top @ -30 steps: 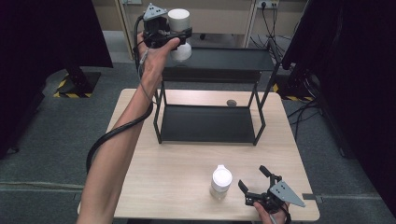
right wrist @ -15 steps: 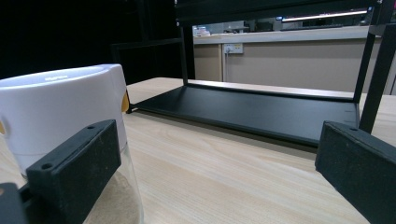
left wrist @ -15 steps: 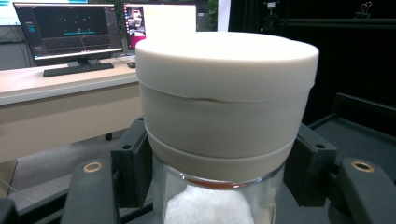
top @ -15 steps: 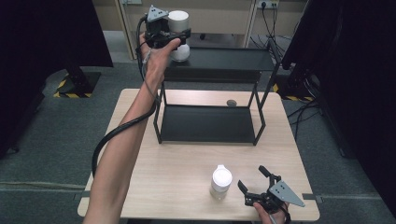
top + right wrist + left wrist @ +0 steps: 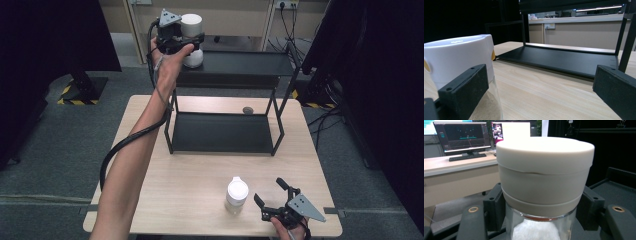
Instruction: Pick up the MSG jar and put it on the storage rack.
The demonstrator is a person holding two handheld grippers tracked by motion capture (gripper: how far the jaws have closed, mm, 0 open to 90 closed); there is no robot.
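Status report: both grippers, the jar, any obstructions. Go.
Left gripper shut on white-lidded jar, at black rack top shelf. Right gripper open, beside second jar on table. Nothing obstructing.

Both grippers (image 5: 186,42) (image 5: 272,196) were black with grey three-cornered top plates; brass-ringed screws dotted the jaws, and a black cable (image 5: 127,142) trailed.

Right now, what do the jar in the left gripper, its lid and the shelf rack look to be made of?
Jar: clear glass or hard plastic, glossy; the white contents show through it. Lid: matte off-white plastic by the look, with a faint seam line around it. Shelf rack: probably metal, painted satin black; thin straight legs and flat shelves with soft reflections.
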